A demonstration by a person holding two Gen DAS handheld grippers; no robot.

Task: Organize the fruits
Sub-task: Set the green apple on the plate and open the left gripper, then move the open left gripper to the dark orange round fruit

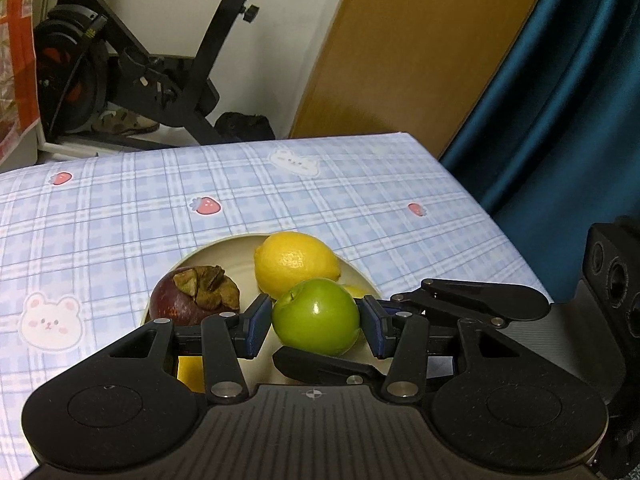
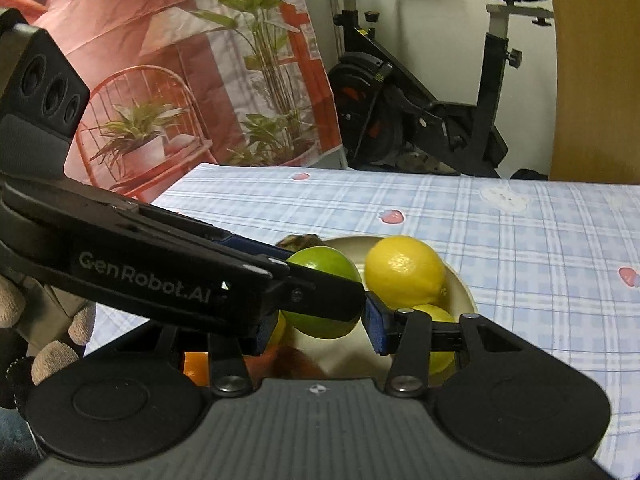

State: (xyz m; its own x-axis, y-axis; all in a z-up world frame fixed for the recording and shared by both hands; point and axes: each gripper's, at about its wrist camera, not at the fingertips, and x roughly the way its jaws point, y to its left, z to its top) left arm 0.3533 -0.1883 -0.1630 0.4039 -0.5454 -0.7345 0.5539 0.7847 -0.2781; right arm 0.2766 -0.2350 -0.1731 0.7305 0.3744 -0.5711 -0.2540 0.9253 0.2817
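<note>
The left gripper is clenching the green apple: its two blue pads are pressing on the left and right sides of the fruit, and the apple is sitting fully between them. The right gripper is reaching in across it. In the left wrist view one of its black fingers is passing under the apple and the other is lying beside the apple's upper right. In the right wrist view its right pad is touching the apple's side, but the left gripper is covering its other pad. So it is perhaps grasping the same apple, but I cannot tell this surely.

The apple is hanging just above the cream bowl, over the bowl's near part and not resting in it. The lemon is lying in the far part of the bowl, just behind the apple. The mangosteen is lying at the bowl's left side, close to the left pad. Another yellow fruit is showing at the bowl's right side.

The coming move is turning, I judge, on this: the apple is lying straight ahead of both tools, almost round, with no long axis to respect. The free place in the bowl is lying directly below it, between the mangosteen and the lemon.
</note>
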